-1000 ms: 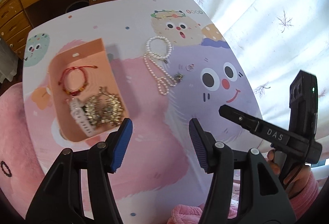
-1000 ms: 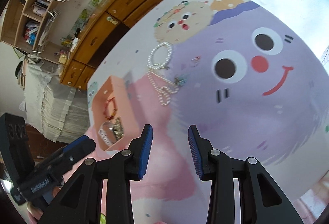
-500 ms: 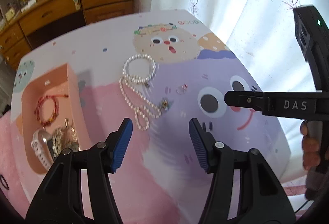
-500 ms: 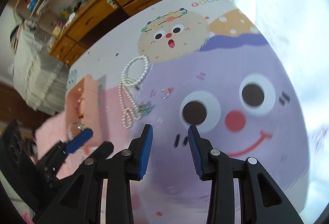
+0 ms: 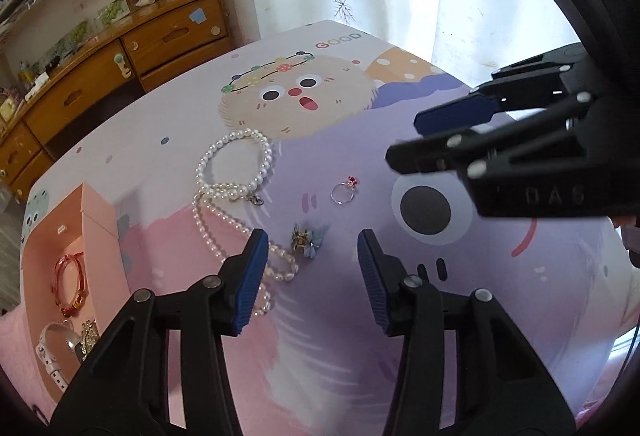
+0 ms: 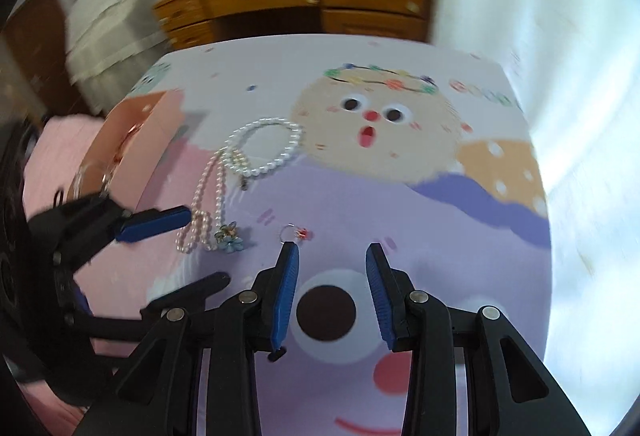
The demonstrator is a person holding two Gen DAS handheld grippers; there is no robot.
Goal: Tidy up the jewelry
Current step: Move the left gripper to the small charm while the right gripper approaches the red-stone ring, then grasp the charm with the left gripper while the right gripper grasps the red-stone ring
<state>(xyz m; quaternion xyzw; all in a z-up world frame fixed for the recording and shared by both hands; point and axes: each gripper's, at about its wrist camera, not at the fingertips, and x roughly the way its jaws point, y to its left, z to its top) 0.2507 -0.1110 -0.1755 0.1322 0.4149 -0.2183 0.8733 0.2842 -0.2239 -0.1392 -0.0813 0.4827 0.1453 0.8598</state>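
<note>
Left wrist view: left gripper (image 5: 310,268), fingers part open and just been closing, empty, above small gold-and-blue flower earring (image 5: 309,239) on cartoon-printed desk (image 5: 460,316). Advice: centre, descend, pinch squarely. Right gripper (image 6: 331,290), part open, empty, near thin silver ring (image 6: 294,232). Pearl necklace (image 5: 224,208) adjoins earring; peach cardboard box (image 5: 96,232) left.

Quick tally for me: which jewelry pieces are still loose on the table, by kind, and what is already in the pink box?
On the table:
Pearl strands: 2, overlapping
Ring: 1
Blue flower piece: 1
In the pink box:
Red cord bracelet: 1
White strap: 1, partly hidden
Gold-coloured piece: 1, partly hidden
Total: 7 visible; the box may hide more.
</note>
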